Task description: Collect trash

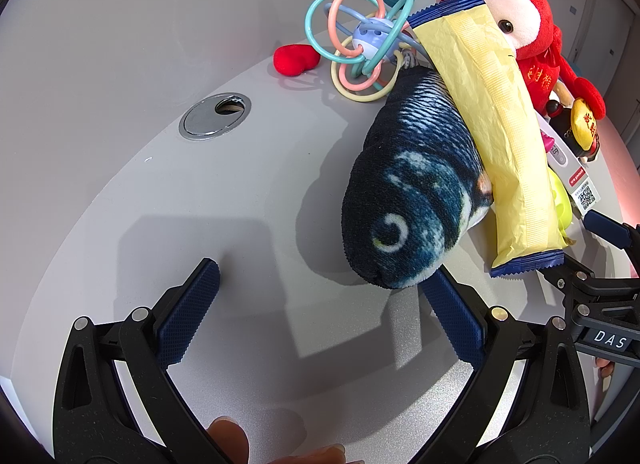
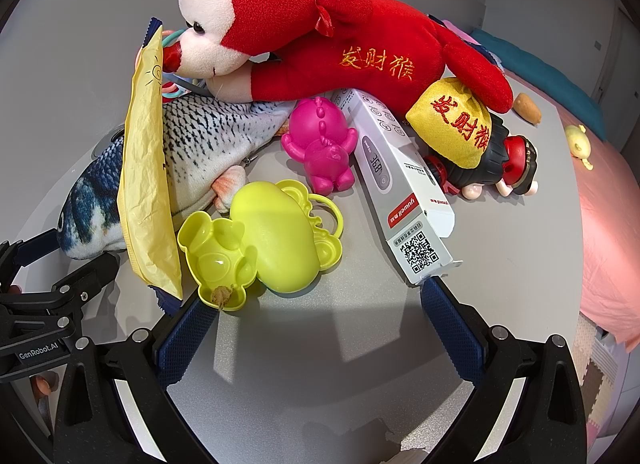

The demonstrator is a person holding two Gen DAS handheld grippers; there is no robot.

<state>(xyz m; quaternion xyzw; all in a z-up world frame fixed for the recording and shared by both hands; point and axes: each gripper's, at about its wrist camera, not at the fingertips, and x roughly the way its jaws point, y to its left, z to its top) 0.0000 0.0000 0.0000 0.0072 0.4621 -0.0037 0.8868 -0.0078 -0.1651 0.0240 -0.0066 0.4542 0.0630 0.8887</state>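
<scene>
While both grippers hang just short of the toy pile with their jaws spread wide and holding nothing, the likeliest piece of trash is the yellow snack wrapper, which lies propped lengthwise along the plush fish. Nearest the right gripper is a hard, glossy lime-green plastic toy with a brown crumb in one hollow, and the wrapper's crimped blue end sits just beside that gripper's left finger. A good grasp, I judge, would pinch this low end across its flat seam, since the crinkled film will crumple and slip if taken on its puffed middle, and lifting it away from the fuzzy fish avoids dragging toys along. The left gripper faces the fish's blunt nose over bare grey table. Beyond lie a smooth white thermometer box, a pink figurine, a looped ring rattle and the red plush monkey.
</scene>
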